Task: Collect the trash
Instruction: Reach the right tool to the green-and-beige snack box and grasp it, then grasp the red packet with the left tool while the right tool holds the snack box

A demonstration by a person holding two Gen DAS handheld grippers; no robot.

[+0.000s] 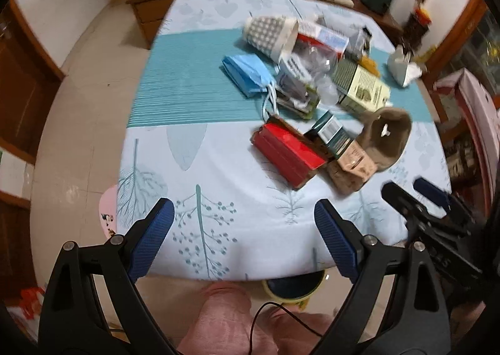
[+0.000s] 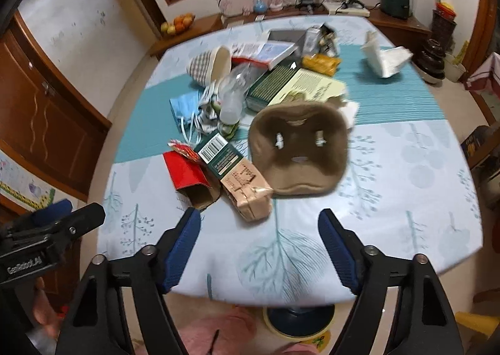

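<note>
Left wrist view: the left gripper [image 1: 243, 236] hangs over the near edge of the table [image 1: 193, 111], jaws spread wide with nothing between them. The right gripper [image 1: 412, 195] shows at the right, also over the near edge; its jaws likewise stand apart and empty, somewhat narrower. Neither touches any trash.

Right wrist view: the right gripper [image 2: 259, 245] faces a heap of litter spread from the middle of the table toward its far edge. The pile is loose and overlapping, as if tipped out together, so single pieces must be picked from its near fringe first.

Nearest the grippers lie three cartons: a red box [image 2: 187, 175], a green box [image 2: 220, 152] and a tan carton [image 2: 250, 191]. The red box lies flat, its long axis running diagonally, open end turned toward the near edge. The green box leans on the tan one, barcode end pointing toward the far left corner. A brown cup carrier [image 2: 298, 148] sits just right of them, hollow side up. Behind lie a blue face mask [image 2: 184, 106], a clear bottle [image 2: 234, 92] and a checked basket [image 2: 207, 66] tipped on its side, mouth toward the right edge. A white bag [image 2: 386, 59] stands apart near the far right corner.
</note>
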